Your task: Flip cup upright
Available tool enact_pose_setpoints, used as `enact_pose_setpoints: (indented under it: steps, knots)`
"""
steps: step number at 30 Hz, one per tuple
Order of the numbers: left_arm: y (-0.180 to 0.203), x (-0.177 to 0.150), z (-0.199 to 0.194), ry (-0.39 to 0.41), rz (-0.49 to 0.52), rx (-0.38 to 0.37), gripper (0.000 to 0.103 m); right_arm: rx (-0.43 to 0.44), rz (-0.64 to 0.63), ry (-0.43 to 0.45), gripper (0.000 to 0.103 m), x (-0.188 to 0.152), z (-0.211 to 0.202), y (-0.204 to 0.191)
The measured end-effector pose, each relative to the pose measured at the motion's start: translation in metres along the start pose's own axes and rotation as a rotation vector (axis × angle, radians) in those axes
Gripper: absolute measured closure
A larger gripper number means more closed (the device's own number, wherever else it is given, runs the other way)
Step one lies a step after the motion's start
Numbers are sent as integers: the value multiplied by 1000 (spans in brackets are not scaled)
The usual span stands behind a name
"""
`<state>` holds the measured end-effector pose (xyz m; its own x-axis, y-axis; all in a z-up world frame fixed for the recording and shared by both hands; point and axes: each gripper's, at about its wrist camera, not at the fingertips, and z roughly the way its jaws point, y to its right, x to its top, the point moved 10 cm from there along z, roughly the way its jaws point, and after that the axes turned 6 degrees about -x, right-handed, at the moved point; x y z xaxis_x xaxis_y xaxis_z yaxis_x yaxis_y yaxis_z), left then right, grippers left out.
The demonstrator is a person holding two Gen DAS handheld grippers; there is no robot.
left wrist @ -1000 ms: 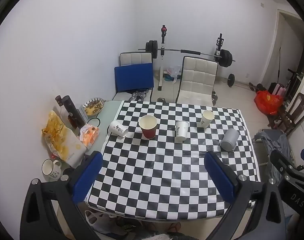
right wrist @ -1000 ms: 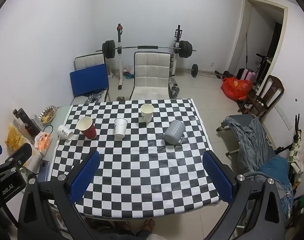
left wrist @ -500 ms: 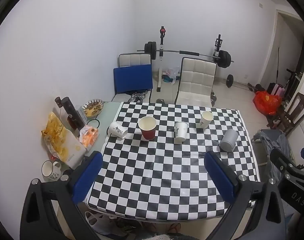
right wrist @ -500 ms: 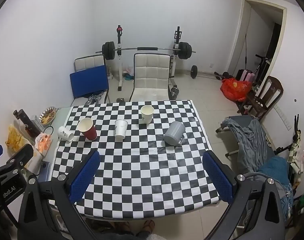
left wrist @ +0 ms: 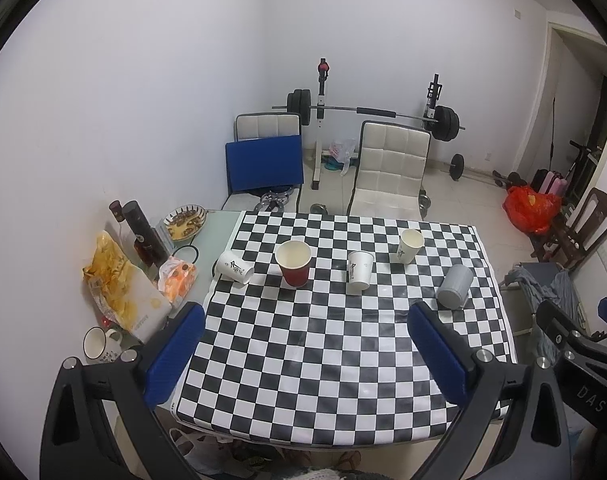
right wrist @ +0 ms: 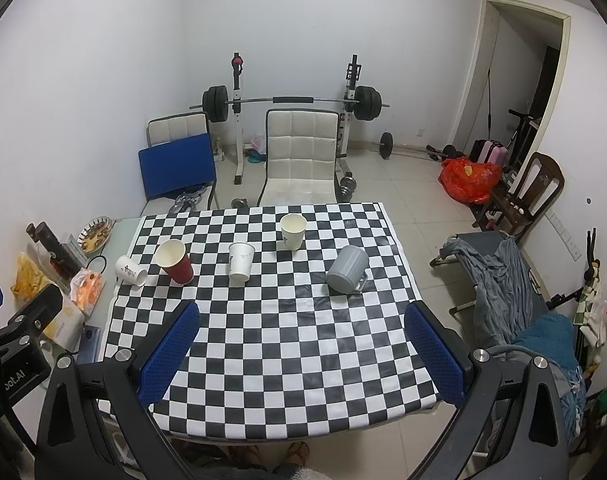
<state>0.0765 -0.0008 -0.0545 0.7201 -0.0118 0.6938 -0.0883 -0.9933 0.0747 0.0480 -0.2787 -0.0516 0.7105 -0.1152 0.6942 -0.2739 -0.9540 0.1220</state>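
Note:
A checkered table [left wrist: 327, 352] [right wrist: 287, 344] holds several cups. A white paper cup [left wrist: 234, 267] [right wrist: 130, 270] lies on its side at the left edge. A red cup [left wrist: 294, 263] [right wrist: 175, 261] and a cream cup [left wrist: 409, 245] [right wrist: 292, 231] stand upright. A white paper cup [left wrist: 359, 272] [right wrist: 240, 261] stands mouth down. A grey mug [left wrist: 455, 286] [right wrist: 348, 269] stands mouth down on the right. My left gripper [left wrist: 307, 356] and right gripper [right wrist: 303, 354] are open and empty, high above the near half of the table.
Snack bags [left wrist: 119, 292], a dark bottle [left wrist: 143, 232], a dish [left wrist: 185, 222] and a white mug [left wrist: 97, 344] crowd the table's left strip. White chairs [right wrist: 301, 160] and a barbell rack [right wrist: 291, 100] stand behind. A cot with clothes [right wrist: 515, 288] is at the right.
Both cameras have pulled back and up slightly, so the table looks a little smaller. No cup has moved.

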Motion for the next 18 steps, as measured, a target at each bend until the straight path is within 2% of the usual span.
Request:
enact_pose_setpoints:
  steps: [18]
  knots:
    - [1, 3, 1, 5, 0, 2, 0, 4, 1, 7, 0, 7, -5, -3]
